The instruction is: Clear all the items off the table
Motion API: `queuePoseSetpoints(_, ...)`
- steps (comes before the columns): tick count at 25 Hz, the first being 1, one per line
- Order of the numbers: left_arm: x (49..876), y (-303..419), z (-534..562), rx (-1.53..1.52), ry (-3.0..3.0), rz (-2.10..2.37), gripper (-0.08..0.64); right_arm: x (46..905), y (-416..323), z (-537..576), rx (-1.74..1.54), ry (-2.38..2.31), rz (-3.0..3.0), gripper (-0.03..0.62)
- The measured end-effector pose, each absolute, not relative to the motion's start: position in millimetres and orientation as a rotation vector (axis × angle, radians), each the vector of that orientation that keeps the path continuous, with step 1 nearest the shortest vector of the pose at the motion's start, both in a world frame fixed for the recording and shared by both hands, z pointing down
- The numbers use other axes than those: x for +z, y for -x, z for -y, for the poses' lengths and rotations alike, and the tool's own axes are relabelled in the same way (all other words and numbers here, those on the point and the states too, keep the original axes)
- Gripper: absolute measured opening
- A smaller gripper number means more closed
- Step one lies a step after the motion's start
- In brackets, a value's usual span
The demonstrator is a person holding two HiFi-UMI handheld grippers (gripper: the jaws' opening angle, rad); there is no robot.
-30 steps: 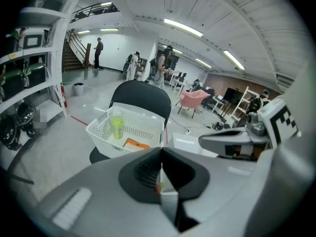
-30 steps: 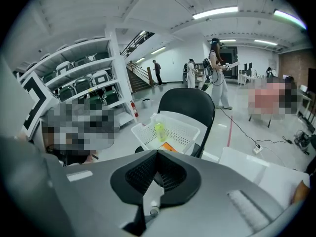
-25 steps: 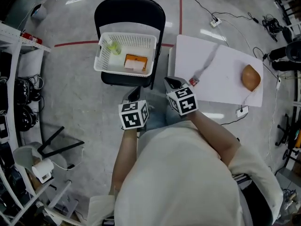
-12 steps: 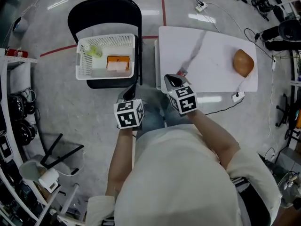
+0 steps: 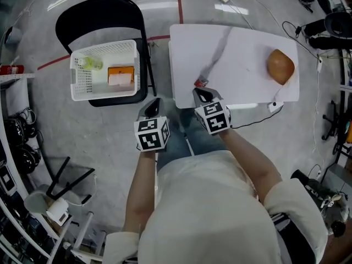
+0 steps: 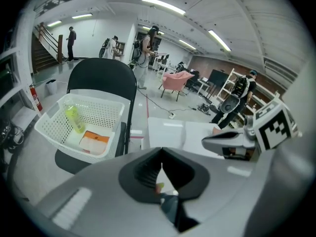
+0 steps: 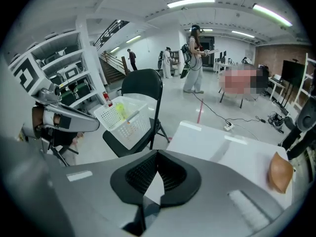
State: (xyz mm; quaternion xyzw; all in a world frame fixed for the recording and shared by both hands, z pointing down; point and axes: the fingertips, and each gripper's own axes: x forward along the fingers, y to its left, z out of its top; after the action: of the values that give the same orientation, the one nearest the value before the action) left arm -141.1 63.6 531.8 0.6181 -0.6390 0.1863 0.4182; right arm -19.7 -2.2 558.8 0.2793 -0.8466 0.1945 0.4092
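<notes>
A smooth, rounded brown item (image 5: 280,66) sits by the right edge of the flat white table (image 5: 242,87), open tabletop separating it from the right gripper (image 5: 201,95) at the near edge and the left gripper (image 5: 152,108) off the near-left corner, both with jaws closed on nothing.

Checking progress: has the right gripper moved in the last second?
Yes: the right gripper shifted rightward against the table, from its left corner inward along its near edge.

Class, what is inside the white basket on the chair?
A yellow-green bottle and an orange box lie in the basket. Anything beneath the box is covered.
</notes>
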Motion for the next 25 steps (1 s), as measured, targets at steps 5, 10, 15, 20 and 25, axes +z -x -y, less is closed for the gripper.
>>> queuePoseSetpoints(5,554,117,-51,0.474,-1.534,1.596,0.008,588,-8,15,0.481,-0.689,2.101,0.000)
queuePoseSetpoints(10,576,97,-44,0.471,-1.492,1.599,0.009,620,-26,22,0.449,-0.620,2.076,0.014)
queuePoseSetpoints(15,601,84,-40,0.456,-1.446,1.596,0.008,657,-36,29,0.431,-0.562,2.043,0.054)
queuePoseSetpoints(20,631,76,-36,0.470,-1.412,1.581,0.008,697,-39,36,0.409,-0.510,2.020,0.106)
queuePoseSetpoints(25,660,72,-31,0.483,-1.383,1.564,0.008,731,-41,38,0.381,-0.458,1.979,0.152)
